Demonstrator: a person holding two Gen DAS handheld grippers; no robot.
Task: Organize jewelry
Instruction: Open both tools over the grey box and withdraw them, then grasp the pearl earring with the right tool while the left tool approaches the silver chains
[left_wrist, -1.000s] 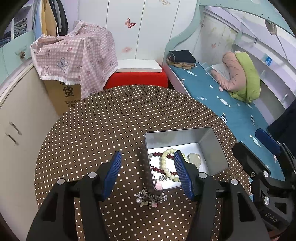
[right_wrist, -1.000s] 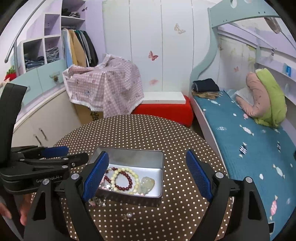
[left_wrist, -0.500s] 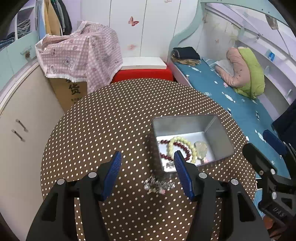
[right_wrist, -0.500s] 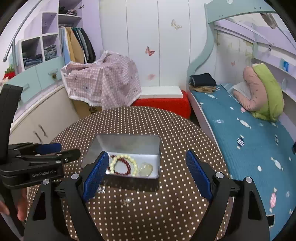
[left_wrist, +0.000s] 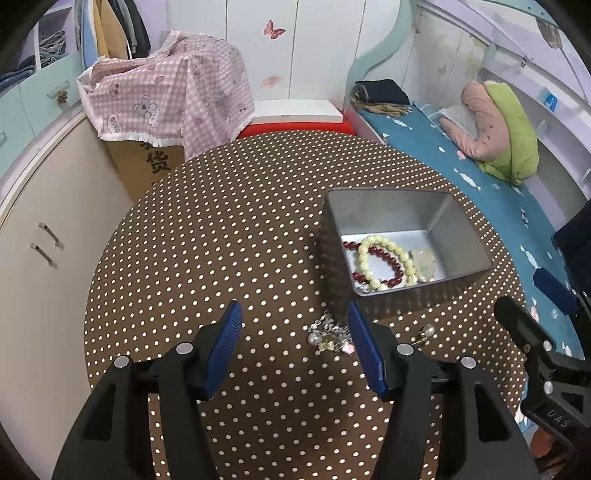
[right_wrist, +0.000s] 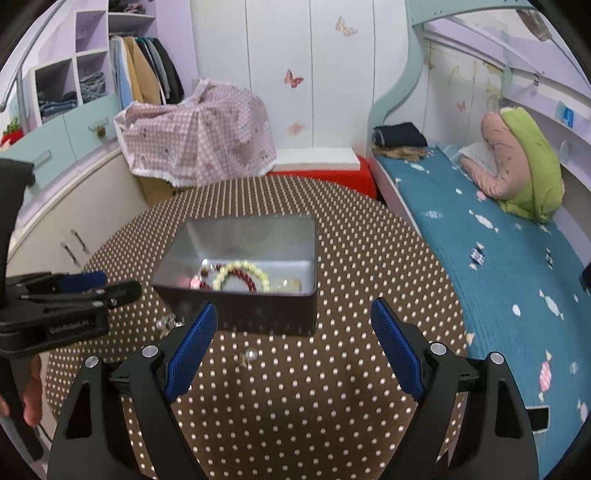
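Jewelry tin (left_wrist: 454, 218) holds cream bracelet (left_wrist: 384, 258), red bracelet (left_wrist: 391, 271), pale pendant (left_wrist: 424, 260).

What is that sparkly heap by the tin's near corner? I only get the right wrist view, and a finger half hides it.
Observer: In the left wrist view it is a charm bracelet with pearls and pink charms, lying on the table just outside the tin.
Operator: Is the other gripper holding it?
Observer: No. The left gripper is open and empty; the bracelet lies by one fingertip.
Operator: And the pale lump in the tin? It is blurred for me.
Observer: A pale green stone, beside a cream bead bracelet that overlaps a dark red one.
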